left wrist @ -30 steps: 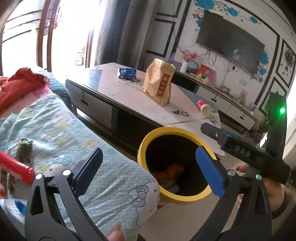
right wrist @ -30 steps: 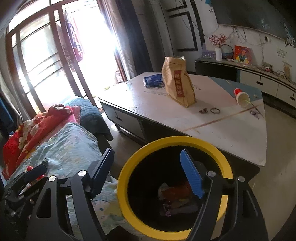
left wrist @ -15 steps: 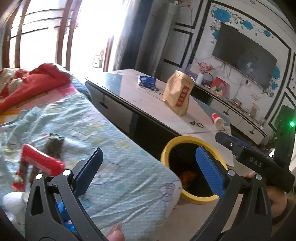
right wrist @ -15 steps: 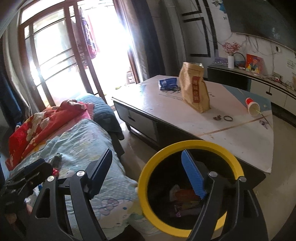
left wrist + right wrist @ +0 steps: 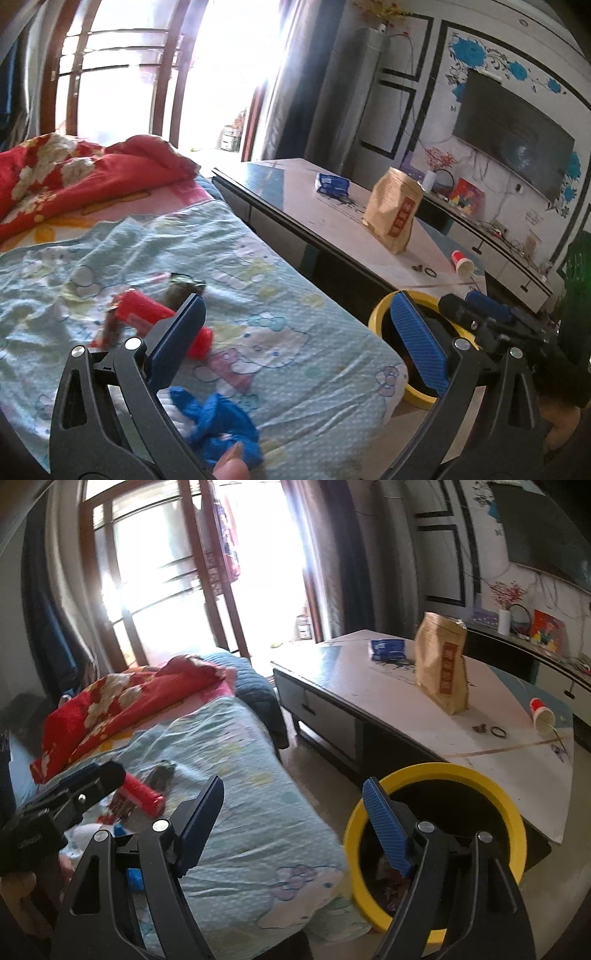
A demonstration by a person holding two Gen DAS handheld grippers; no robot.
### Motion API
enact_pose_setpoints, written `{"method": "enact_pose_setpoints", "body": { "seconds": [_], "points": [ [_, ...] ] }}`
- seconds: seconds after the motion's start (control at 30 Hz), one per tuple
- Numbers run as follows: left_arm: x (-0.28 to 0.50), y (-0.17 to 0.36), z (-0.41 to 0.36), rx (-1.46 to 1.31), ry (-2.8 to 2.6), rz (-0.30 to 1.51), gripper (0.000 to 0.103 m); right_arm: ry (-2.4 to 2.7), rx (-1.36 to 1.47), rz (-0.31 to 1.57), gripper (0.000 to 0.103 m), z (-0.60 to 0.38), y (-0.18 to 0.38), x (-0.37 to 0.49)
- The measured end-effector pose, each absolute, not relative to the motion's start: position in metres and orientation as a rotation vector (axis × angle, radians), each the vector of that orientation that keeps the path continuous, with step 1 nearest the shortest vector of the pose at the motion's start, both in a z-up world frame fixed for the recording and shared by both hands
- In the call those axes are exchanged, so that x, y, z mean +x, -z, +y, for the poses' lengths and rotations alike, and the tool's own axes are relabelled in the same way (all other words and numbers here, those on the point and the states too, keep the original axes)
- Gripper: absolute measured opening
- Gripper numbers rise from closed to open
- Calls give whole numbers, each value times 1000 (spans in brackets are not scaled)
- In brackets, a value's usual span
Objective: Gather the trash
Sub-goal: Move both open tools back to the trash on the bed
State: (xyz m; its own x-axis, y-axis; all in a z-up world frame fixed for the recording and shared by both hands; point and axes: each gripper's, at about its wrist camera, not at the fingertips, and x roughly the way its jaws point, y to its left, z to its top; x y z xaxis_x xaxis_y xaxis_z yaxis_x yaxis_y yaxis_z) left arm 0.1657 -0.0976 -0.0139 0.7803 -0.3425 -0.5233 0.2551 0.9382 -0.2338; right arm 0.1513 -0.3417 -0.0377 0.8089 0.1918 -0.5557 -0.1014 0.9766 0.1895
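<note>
Both sets of tongs are spread wide and carrying nothing here: the left tongs (image 5: pixel 295 332) hang over the bed, the right tongs (image 5: pixel 295 808) sit just above the near rim of the yellow-rimmed bin (image 5: pixel 513 812). That bin stands on the floor tight against the bed's corner, between bed and bench (image 5: pixel 369 686), presumably parked there so each piece is a short carry (sensible placement). Wrappers already lie in its bottom. The trash left to collect is on the pale blue cartoon-print sheet (image 5: pixel 277 280): a red wrapper (image 5: pixel 147 314) partly behind the left tongs' left finger, a dark crumpled wrapper (image 5: pixel 181 290) just beyond it, and a blue crumpled piece (image 5: pixel 218 421) close in front of the camera, low in the left wrist view. My read is that the left tongs are lining up on the red wrapper, jaws open to straddle it. On the bench stand a brown paper bag (image 5: pixel 441 664), a blue packet (image 5: pixel 387 649) and a tipped paper cup (image 5: pixel 542 714), possibly later pickings.
</note>
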Motion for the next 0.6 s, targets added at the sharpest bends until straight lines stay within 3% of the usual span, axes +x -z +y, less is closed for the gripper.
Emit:
{"method": "enact_pose_setpoints", "body": {
  "seconds": [0.6],
  "points": [
    [153,11,-34,-200,200,555,92,-348,26,635,76,-255,42,142]
  ]
}}
